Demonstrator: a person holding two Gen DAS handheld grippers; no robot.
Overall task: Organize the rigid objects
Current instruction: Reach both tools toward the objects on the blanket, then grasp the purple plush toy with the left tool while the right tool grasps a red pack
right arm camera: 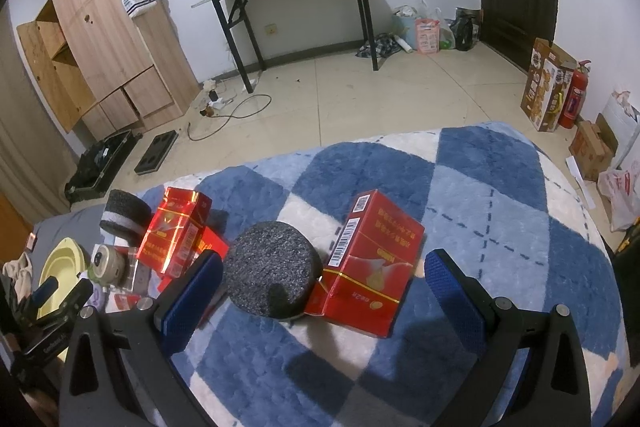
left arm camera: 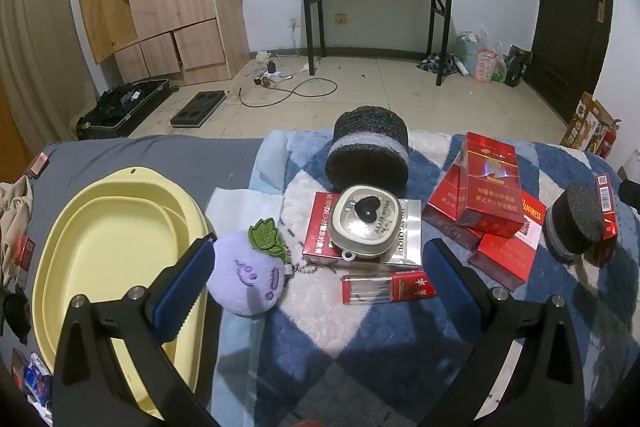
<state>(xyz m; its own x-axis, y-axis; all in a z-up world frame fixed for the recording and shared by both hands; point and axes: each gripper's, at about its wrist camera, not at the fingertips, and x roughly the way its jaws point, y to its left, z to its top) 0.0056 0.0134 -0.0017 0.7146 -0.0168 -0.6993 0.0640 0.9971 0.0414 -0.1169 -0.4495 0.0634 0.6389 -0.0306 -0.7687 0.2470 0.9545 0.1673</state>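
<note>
**A:** What are the claws doing?

**B:** The left gripper [left arm camera: 320,279] is spread wide and empty, the purple plush [left arm camera: 247,273] touching its left finger. The right gripper [right arm camera: 324,283] is also released.

**A:** And beyond?

**B:** A black foam disc [right arm camera: 272,273] and red carton [right arm camera: 370,267] sit between the right fingers; the yellow tray [left arm camera: 116,251] lies far left.
</note>
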